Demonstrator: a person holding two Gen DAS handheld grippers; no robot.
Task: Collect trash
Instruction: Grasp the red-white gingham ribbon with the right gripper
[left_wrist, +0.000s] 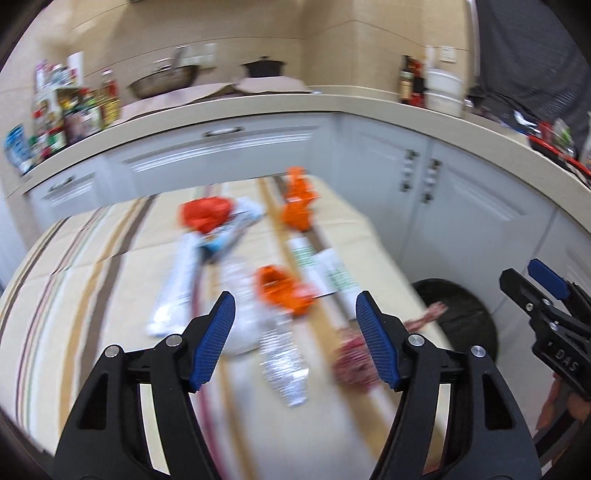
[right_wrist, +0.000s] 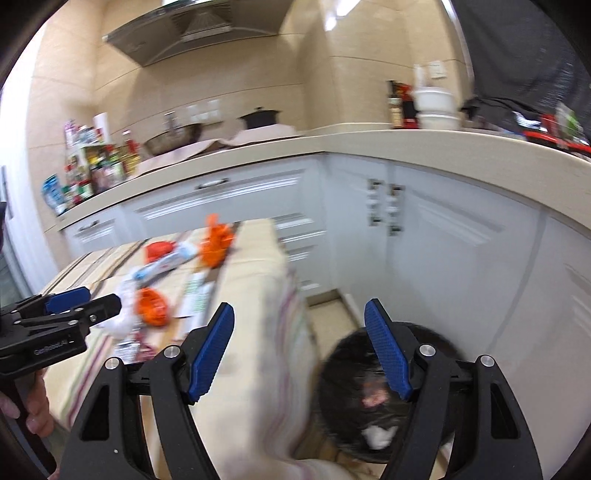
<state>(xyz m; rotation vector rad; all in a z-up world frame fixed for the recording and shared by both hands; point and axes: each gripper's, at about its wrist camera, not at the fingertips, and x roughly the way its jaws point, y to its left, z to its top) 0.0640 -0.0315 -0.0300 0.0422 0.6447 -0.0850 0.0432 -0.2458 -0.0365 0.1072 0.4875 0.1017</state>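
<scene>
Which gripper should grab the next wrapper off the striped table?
Left. The left gripper, jaws open and empty, faces the crumpled orange wrapper on the table; the right gripper points toward the black-lined bin.

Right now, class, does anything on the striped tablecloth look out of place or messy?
Yes. Crumpled orange wrappers, a flattened white packet and a red-patterned wrapper lie scattered over the tablecloth, while the black-lined bin beside it holds only a few scraps.
</scene>
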